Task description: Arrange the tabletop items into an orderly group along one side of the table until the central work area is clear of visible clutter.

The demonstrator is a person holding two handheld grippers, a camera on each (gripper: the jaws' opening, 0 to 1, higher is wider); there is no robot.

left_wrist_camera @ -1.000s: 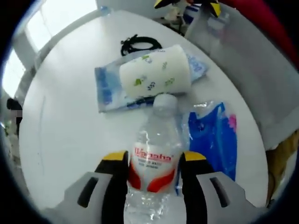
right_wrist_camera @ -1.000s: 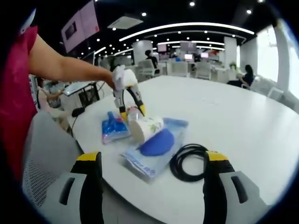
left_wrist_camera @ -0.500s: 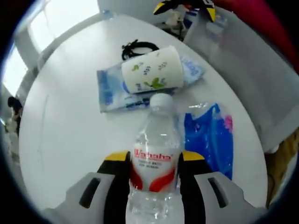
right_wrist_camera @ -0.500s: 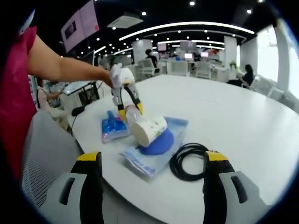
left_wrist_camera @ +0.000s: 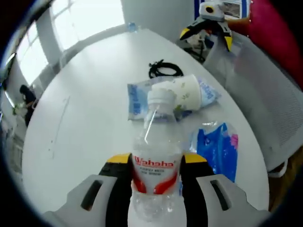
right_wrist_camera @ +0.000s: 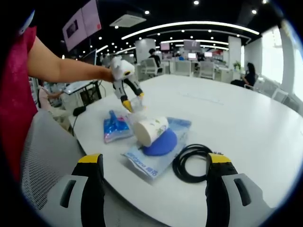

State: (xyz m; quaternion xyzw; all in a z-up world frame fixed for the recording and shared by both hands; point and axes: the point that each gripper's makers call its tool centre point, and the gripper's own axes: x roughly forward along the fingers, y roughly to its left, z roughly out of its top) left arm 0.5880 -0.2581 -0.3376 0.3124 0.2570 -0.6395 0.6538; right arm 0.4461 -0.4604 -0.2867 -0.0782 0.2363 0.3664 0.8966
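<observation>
Left fingers [left_wrist_camera: 155, 163] around water bottle [left_wrist_camera: 156, 156] above table [left_wrist_camera: 85, 118]

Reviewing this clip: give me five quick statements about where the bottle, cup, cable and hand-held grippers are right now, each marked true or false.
1. The left hand-held gripper is shut on the water bottle. True.
2. The right hand-held gripper holds the black cable. False: its jaws are open and empty, and the cable lies coiled on the white table.
3. The paper cup stands upright. False: it lies on its side across the flat plastic packet.
4. The bottle's cap is on. True.
5. The small blue bag sits inside the cable coil. False: it lies on the far side of the cup from the cable.
</observation>
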